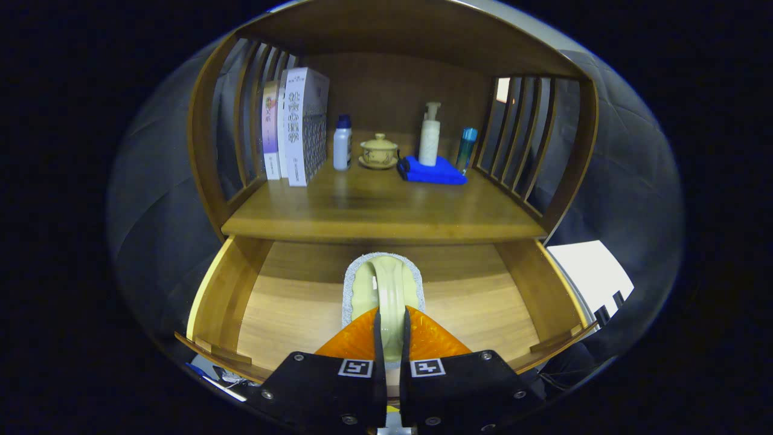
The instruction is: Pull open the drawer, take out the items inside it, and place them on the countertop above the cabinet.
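The wooden drawer [223,290] stands pulled open below the countertop [386,211]. Inside it, a pale green brush with a raised handle and a grey scrubbing pad underneath [386,284] sits near the drawer's middle. My gripper [391,320] is shut on the brush, with both fingers pressed against the sides of its handle. The near end of the brush is hidden behind the fingers. The bare drawer floor [483,314] shows on both sides of the brush.
On the countertop stand books [296,127] at the left, a white bottle with a blue cap [342,144], a lidded tea cup [379,151], a pump bottle [429,136] on a blue cloth [432,171], and a teal bottle [465,148]. Slatted sides flank the shelf.
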The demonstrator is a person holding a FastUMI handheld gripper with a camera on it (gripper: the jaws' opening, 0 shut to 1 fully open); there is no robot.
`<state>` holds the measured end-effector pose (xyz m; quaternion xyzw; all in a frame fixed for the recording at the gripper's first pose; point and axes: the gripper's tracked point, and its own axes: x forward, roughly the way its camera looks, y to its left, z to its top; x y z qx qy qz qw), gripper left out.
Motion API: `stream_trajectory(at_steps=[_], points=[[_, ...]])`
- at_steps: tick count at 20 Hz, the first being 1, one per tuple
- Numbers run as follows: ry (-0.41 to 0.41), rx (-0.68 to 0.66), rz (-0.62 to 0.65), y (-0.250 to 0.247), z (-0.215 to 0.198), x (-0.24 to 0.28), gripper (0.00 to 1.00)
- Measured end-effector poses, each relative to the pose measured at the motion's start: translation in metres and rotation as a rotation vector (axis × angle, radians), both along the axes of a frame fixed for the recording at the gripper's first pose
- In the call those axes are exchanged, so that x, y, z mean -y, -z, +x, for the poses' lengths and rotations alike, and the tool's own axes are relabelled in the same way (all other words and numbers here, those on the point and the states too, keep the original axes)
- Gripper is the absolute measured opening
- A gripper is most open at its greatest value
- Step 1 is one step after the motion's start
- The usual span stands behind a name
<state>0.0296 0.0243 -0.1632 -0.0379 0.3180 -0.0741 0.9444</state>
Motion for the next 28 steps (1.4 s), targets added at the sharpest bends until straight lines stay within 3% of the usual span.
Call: stream_trajectory(at_steps=[4,10,22,28], points=[[0.010,0.070,0.012,-0.033,0.022,0.005,0.08],[-0.006,0.148,0.004,-0.059,0.090,0.009,0.09],[-0.044,0.124,-0.087,-0.028,0.185,0.030,0.09],[-0.041,0.146,-0.044,-0.027,0.207,0.032,0.18]])
